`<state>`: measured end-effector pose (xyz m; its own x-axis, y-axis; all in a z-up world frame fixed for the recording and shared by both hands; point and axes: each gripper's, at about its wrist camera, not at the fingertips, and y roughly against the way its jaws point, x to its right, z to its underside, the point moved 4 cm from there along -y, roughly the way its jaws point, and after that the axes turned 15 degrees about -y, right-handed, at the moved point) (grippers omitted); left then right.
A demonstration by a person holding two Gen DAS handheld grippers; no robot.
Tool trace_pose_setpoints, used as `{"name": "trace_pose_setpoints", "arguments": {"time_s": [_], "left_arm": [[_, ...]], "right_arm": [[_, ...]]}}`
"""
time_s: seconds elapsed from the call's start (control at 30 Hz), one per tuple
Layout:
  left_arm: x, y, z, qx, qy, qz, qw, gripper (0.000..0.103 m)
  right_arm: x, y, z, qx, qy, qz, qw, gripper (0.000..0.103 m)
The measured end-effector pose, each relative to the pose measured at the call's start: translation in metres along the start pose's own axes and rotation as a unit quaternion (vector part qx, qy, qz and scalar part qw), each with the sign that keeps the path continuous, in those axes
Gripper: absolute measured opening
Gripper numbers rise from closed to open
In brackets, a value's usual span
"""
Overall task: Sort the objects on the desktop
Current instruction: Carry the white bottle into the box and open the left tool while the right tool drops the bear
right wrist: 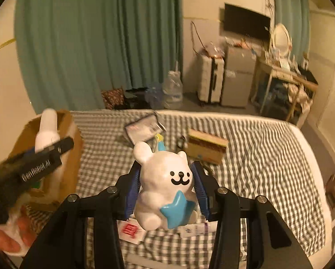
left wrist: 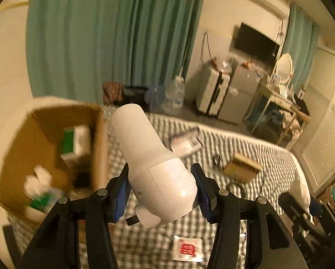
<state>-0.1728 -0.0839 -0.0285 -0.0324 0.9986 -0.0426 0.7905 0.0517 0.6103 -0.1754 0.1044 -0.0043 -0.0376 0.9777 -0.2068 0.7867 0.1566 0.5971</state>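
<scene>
My left gripper (left wrist: 160,188) is shut on a white plastic bottle-shaped device (left wrist: 154,163), held above the checked bed next to an open cardboard box (left wrist: 42,134) at the left. In the right wrist view the same device (right wrist: 47,130) pokes over the box (right wrist: 64,157). My right gripper (right wrist: 165,188) is shut on a white bear figurine (right wrist: 165,188) with a blue star, held above the bed.
On the checked bedsheet (right wrist: 257,157) lie a brown cardboard packet (right wrist: 206,149), a dark packet (right wrist: 142,130), a red-printed sachet (left wrist: 187,248) and small papers. The box holds green and white packages (left wrist: 75,143). Suitcases, a desk and curtains stand beyond the bed.
</scene>
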Motion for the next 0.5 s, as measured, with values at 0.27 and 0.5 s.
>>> {"name": "trace_pose_setpoints", "arguments": {"time_s": [0.27, 0.5], "left_arm": [[-0.096, 0.015, -0.006, 0.003, -0.019, -0.062, 0.9979, 0.053], [-0.163, 0.001, 0.030, -0.020, 0.003, -0.084, 0.9963, 0.053]], "right_arm": [[-0.092, 0.012, 0.000, 0.015, 0.052, -0.035, 0.998, 0.044], [-0.189, -0.015, 0.032, -0.060, 0.065, -0.150, 0.985, 0.044]]}}
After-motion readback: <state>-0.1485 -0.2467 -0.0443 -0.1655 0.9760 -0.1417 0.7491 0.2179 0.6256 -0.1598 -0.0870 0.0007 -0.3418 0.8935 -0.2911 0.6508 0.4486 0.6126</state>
